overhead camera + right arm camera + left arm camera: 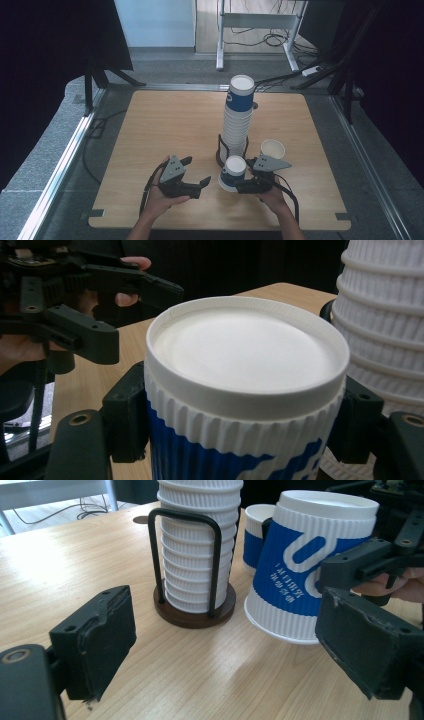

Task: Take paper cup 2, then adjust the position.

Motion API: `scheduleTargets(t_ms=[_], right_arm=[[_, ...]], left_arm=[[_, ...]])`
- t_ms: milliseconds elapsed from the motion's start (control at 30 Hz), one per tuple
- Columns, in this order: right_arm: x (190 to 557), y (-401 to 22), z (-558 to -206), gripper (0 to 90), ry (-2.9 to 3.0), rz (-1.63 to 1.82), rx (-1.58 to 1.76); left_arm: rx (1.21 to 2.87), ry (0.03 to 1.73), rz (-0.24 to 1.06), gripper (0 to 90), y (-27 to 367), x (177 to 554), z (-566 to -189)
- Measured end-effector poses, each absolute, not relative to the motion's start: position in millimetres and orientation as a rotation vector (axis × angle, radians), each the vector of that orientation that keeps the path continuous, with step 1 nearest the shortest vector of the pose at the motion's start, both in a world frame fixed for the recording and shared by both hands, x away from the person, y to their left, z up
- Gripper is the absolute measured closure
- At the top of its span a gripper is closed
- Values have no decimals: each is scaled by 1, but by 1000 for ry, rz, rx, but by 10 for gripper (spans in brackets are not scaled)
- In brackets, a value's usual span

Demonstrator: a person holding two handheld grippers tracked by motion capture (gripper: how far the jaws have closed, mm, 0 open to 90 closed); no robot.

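The right gripper (239, 186) is clamping a blue-and-white paper cup (233, 173) by its ribbed sleeve, bottom end up, w/ the cup tilting and its lower rim just off the table (150, 130), near-centre, right in front of the cup stack (237, 117). In the right gripper view both pads are pressing the cup's (245, 390) sides just below the white rim.

The left gripper (196, 173) is sitting to the left of the cup w/ jaws apart and nothing between them; in the left gripper view the cup (307, 570) is lying just beyond its right jaw, not inside the gap.

Risks, as I'm judging them:
- Cup is thin paper, so the right grip is likely squeezing it oval; too much clench and the sleeve is buckling, too little and it's slipping out, since the grip is near one end and the cup is hanging tilted.
- Left gripper is closing in from the side. If it's coming in too far right, a jaw is knocking the cup rather than straddling it, twisting it in the right pads.
- The tall stack in its wire holder (192, 607) is standing just beyond, at the far side. A swing of either gripper or the cup is nudging it; being so tall, it's prob. toppling easily.
- A second cup (272, 148) is standing open-end up just to the right of the stack, near the right hand (272, 197); a wrist turn or trailing cable is tipping it.
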State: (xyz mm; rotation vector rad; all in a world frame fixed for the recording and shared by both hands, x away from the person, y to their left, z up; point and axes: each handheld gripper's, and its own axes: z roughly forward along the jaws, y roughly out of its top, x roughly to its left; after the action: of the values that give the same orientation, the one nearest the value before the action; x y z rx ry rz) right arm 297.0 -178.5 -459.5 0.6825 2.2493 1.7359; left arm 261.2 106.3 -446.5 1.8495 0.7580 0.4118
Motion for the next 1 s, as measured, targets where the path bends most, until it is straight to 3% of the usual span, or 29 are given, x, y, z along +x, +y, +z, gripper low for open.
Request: scheduleTargets(t_ms=[1000], right_arm=[[292, -174, -453, 265, 2220, 1762, 656]], left_arm=[[1915, 725, 399, 72, 87, 256, -458]])
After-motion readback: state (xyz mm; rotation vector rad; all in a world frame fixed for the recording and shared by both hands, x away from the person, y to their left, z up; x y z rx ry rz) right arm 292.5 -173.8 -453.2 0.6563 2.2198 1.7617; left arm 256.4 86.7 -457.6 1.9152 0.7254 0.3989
